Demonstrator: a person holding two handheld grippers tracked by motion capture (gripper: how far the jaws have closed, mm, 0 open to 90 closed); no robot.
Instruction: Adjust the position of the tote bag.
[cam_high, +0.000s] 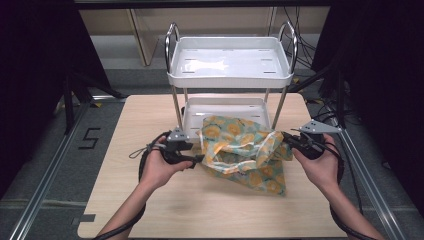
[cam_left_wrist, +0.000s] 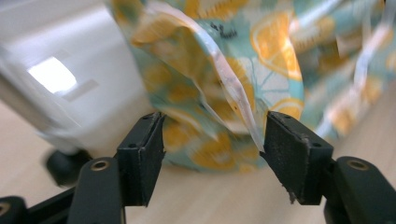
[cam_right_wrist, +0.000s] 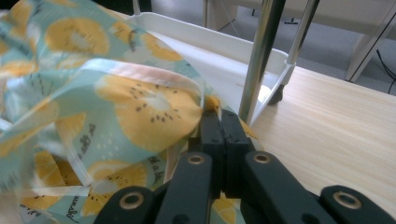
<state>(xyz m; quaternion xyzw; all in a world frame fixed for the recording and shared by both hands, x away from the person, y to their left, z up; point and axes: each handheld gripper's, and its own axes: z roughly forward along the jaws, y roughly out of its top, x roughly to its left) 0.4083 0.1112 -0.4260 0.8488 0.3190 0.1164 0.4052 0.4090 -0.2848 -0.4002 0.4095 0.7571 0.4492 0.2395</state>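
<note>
Wooden table (cam_high: 165, 210), one two-tier cart (cam_high: 230, 75), one fruit-print cloth (cam_high: 240, 150), left claw (cam_high: 197, 159) spread, right claw (cam_high: 286, 137) pinching cloth.

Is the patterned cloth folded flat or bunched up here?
Bunched up: the patterned cloth lies crumpled, partly over the lower tray of the cart, one edge pinched in the right gripper.

Black hand-held gripper (cam_high: 196, 159) — brass screws (trailing cable)
</note>
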